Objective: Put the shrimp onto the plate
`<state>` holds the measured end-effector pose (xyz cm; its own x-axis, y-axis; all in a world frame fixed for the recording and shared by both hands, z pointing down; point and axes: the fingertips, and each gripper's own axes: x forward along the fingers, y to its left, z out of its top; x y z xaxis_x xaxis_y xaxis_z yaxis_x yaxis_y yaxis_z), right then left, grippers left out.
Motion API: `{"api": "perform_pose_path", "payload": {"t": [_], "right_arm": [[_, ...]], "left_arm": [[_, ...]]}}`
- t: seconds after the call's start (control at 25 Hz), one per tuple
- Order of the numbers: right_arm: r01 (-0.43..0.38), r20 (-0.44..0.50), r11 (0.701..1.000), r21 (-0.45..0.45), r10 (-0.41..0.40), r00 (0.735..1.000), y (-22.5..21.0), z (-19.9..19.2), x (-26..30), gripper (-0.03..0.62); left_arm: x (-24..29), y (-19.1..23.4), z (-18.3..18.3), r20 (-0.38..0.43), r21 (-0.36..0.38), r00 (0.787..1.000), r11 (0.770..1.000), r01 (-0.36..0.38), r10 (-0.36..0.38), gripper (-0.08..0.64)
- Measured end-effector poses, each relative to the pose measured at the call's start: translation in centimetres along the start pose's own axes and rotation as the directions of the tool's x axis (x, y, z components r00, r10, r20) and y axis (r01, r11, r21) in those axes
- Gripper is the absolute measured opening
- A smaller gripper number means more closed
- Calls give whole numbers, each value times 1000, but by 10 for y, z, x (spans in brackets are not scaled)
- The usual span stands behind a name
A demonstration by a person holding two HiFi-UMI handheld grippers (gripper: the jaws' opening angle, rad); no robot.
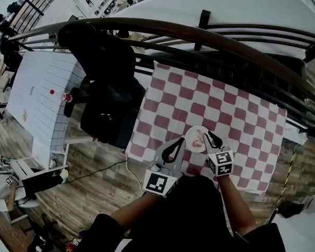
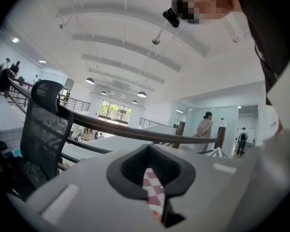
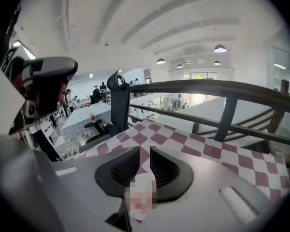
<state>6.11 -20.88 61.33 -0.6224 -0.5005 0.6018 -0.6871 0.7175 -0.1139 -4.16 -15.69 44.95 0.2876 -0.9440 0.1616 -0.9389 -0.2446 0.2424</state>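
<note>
On a table under a red-and-white checked cloth (image 1: 220, 104), near the edge closest to the person, sits a small white plate (image 1: 188, 139). A pink shrimp (image 1: 199, 139) lies on the plate, which holds nothing else that can be made out.

The two hand-held grippers flank the plate. The left gripper (image 1: 179, 143) points at the plate's left side, its tips just beside the rim. In the left gripper view its jaws (image 2: 152, 178) are drawn together and grip nothing. Only a thin sliver of the checked cloth (image 2: 152, 190) shows through the recess between the pads.

The right gripper (image 1: 209, 136) sits at the plate's right side, tips close to the rim. In the right gripper view its jaws (image 3: 144, 166) stand a narrow gap apart and are empty, with the cloth (image 3: 208, 146) spreading beyond them.

To the left of the table stands a black office chair (image 1: 102, 62) draped in dark fabric. A dark curved railing (image 1: 199, 35) runs behind the table.
</note>
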Motion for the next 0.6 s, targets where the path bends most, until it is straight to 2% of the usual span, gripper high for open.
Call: {"api": "perform_pose_path", "payload": {"t": [0.12,0.32,0.6], "right_arm": [[21,57,997,75,-25,998,4,18,-18,56],[64,157,987,148,-87,984,11,43,-53,38],[87,324,968,236,-163,932,29,88,-104,-2]], "left_arm": [[-3,-4,3,5,8,1000,1000,17,-17,9],[-6,-15,13,50,20,996,997,76,-77,9],[-17,-30,13,57,24,987,989,149,-150,9]]}}
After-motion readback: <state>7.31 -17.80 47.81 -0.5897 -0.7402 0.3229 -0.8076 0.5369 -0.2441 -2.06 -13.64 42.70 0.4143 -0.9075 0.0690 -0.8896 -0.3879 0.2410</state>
